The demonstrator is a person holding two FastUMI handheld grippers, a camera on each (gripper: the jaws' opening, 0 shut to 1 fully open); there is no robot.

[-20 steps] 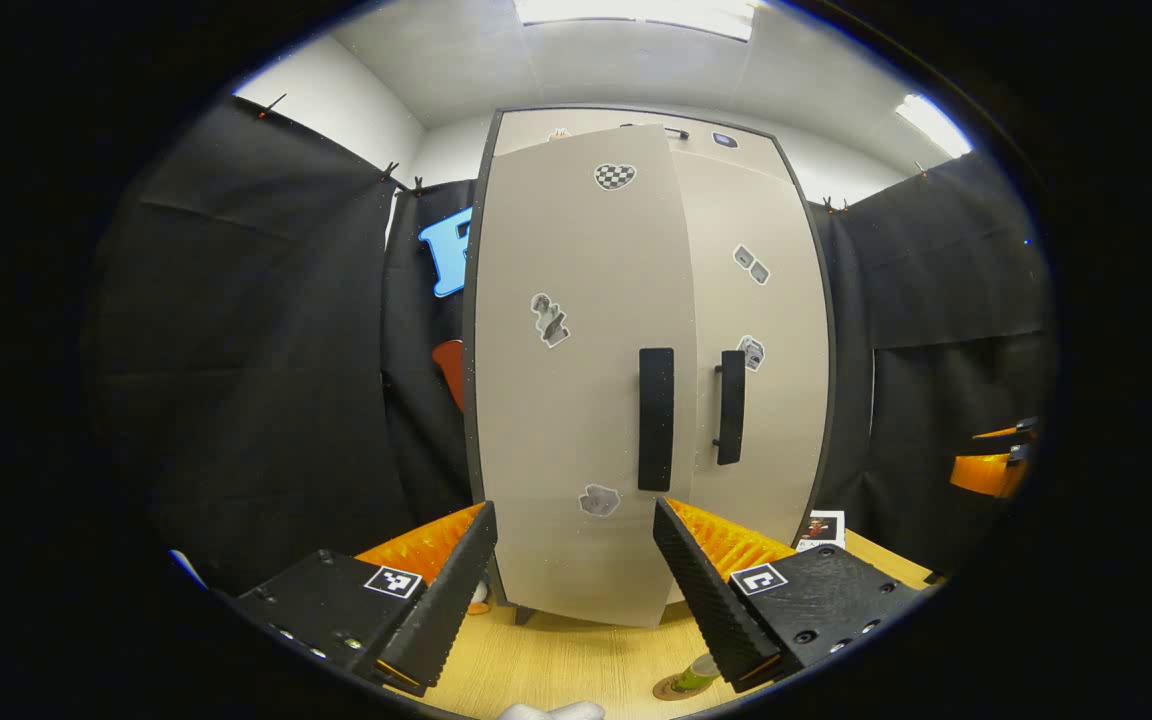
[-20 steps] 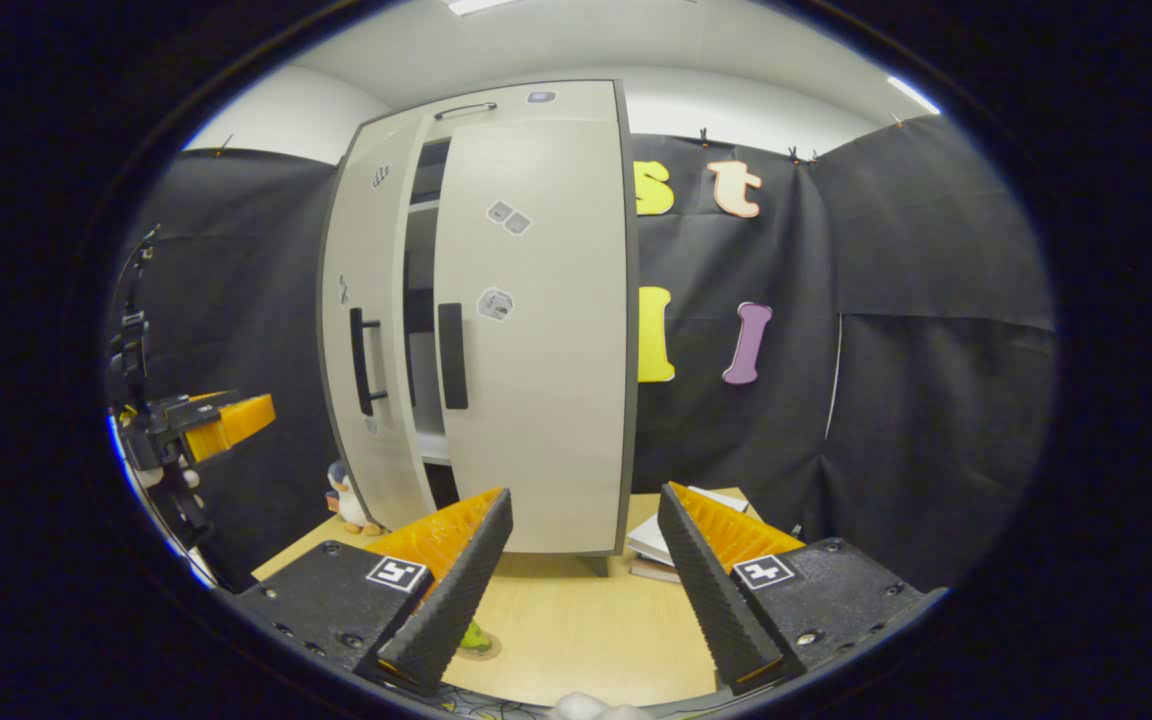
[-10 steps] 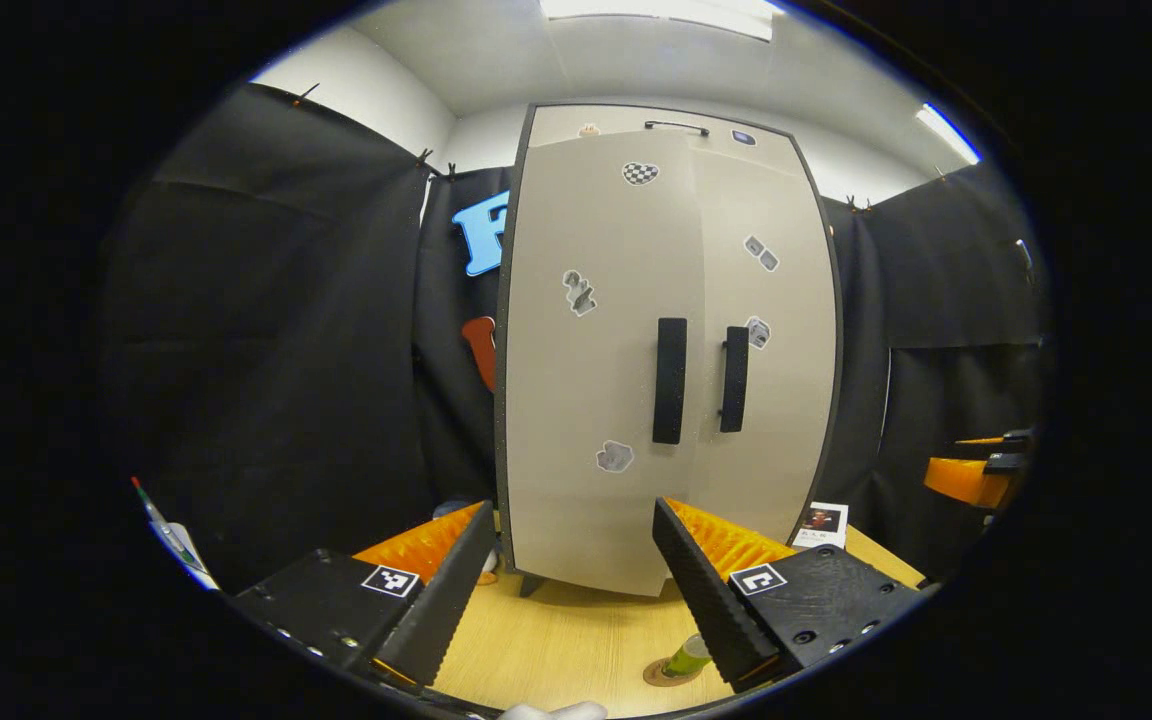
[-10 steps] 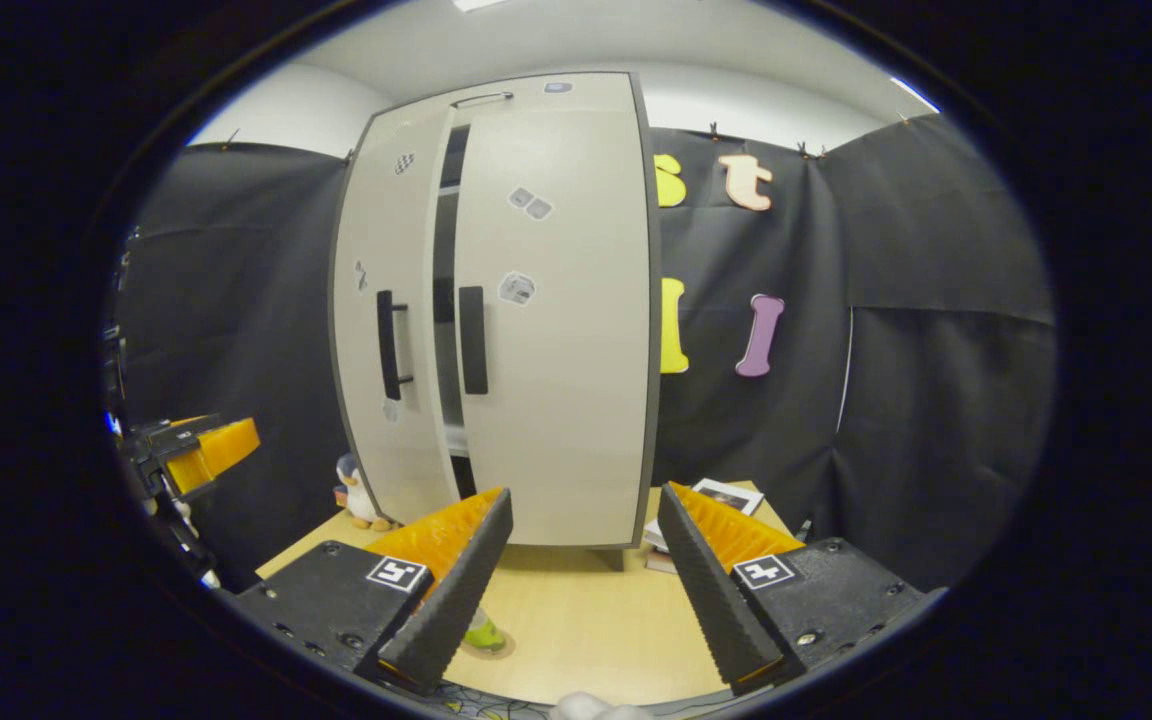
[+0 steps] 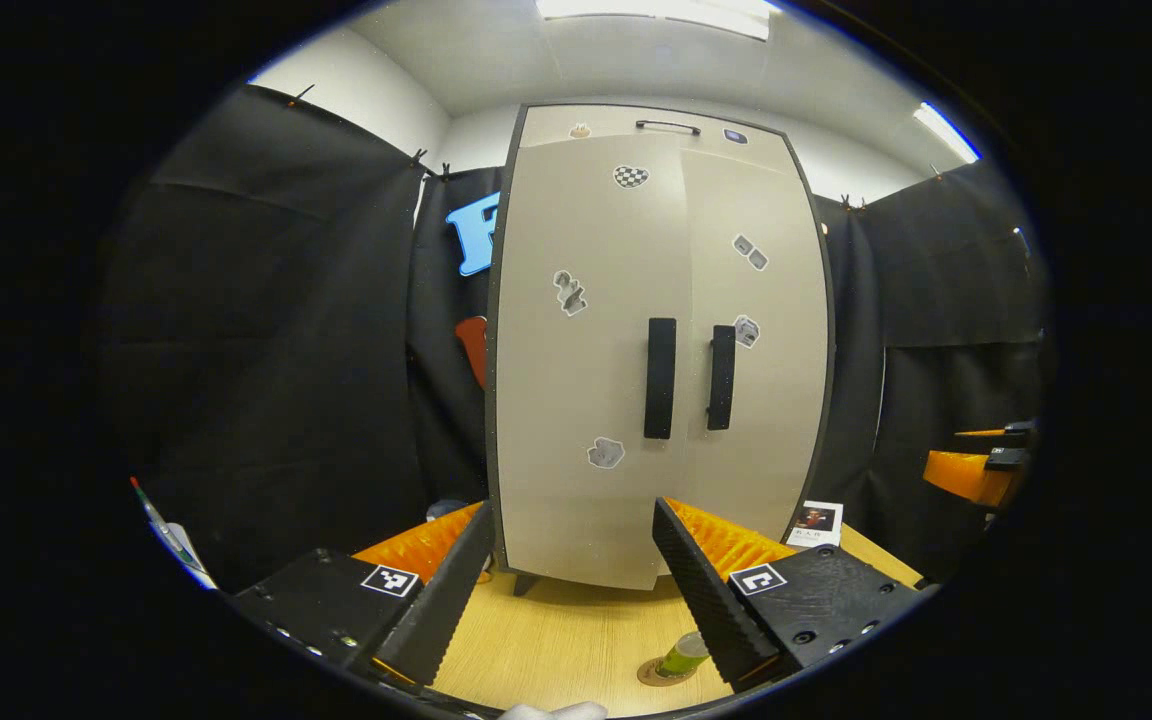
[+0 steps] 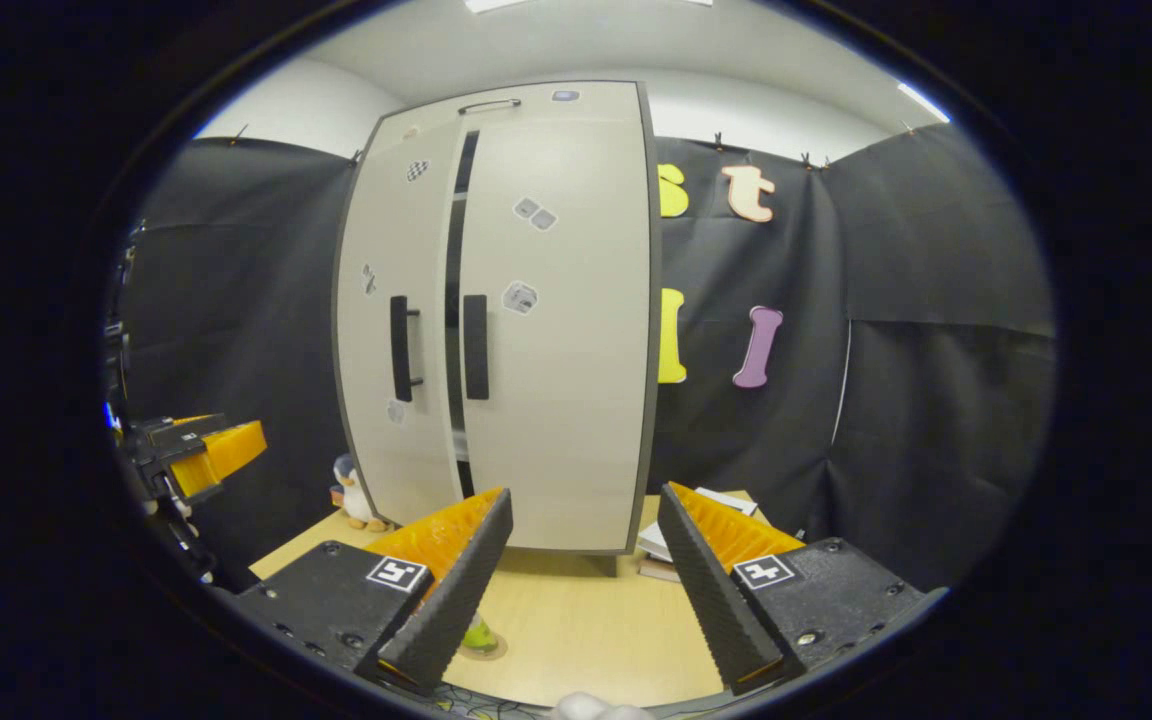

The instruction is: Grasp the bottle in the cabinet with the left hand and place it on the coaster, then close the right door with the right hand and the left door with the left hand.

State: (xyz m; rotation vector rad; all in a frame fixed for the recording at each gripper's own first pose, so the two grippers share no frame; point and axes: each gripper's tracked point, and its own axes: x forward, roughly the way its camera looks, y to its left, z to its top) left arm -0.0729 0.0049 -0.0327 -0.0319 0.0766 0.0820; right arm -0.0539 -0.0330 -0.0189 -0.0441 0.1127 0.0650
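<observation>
A small green plastic bottle (image 5: 681, 655) stands on a round brown coaster (image 5: 658, 673) near the wooden table's (image 5: 556, 650) front edge, before the tall beige two-door cabinet (image 5: 656, 340). From the right gripper view, a dark slit (image 6: 455, 300) parts the doors. The left gripper (image 5: 566, 590) and right gripper (image 6: 576, 580) gape, empty.

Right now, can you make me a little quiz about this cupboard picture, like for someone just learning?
1. True or false: the bottle stands on the coaster.
2. What toy sits left of the cabinet in the right gripper view? A) penguin B) car C) ball
3. Fill in: both grippers, left and right, are ____.

Key: 1 true; 2 A; 3 open.
</observation>
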